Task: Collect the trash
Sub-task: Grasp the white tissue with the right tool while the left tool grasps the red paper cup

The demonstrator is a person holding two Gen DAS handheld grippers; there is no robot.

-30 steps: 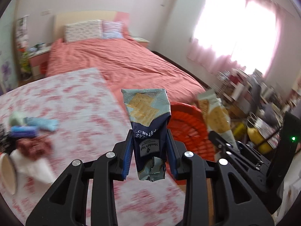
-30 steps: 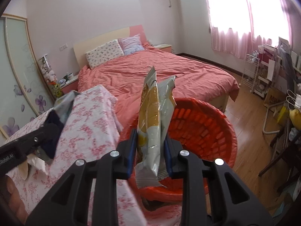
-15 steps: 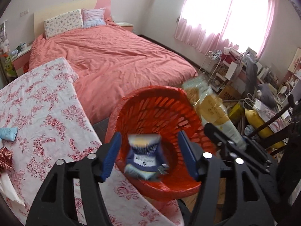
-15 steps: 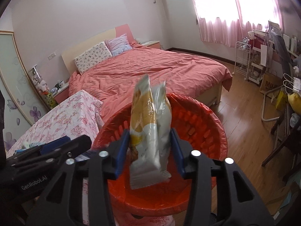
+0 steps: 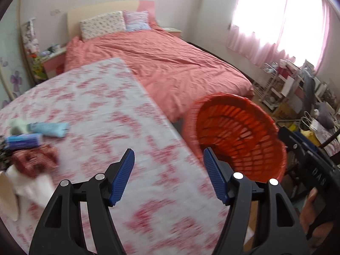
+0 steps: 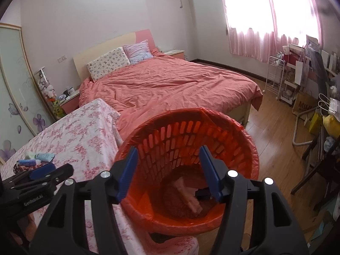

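An orange slotted trash basket (image 6: 212, 131) with an orange liner stands beside the floral-cloth table (image 6: 80, 131). Wrappers (image 6: 189, 199) lie at its bottom. My right gripper (image 6: 169, 170) is open and empty, directly above the basket. My left gripper (image 5: 169, 174) is open and empty over the table's edge (image 5: 106, 116), with the basket (image 5: 238, 131) to its right. On the table's left lie blue tubes (image 5: 48, 128), a red patterned wrapper (image 5: 34, 161) and white paper (image 5: 31, 189). The left gripper also shows in the right wrist view (image 6: 42, 174).
A bed with a coral cover (image 6: 170, 85) lies behind the table and basket. Shelves, bags and clutter (image 6: 308, 97) line the right wall under the pink-curtained window. Wooden floor (image 6: 274, 131) runs to the right of the basket.
Both grippers opened and dropped their cracker wrappers into the basket. The left gripper then swung left, back over the table. The right gripper stays above the basket.
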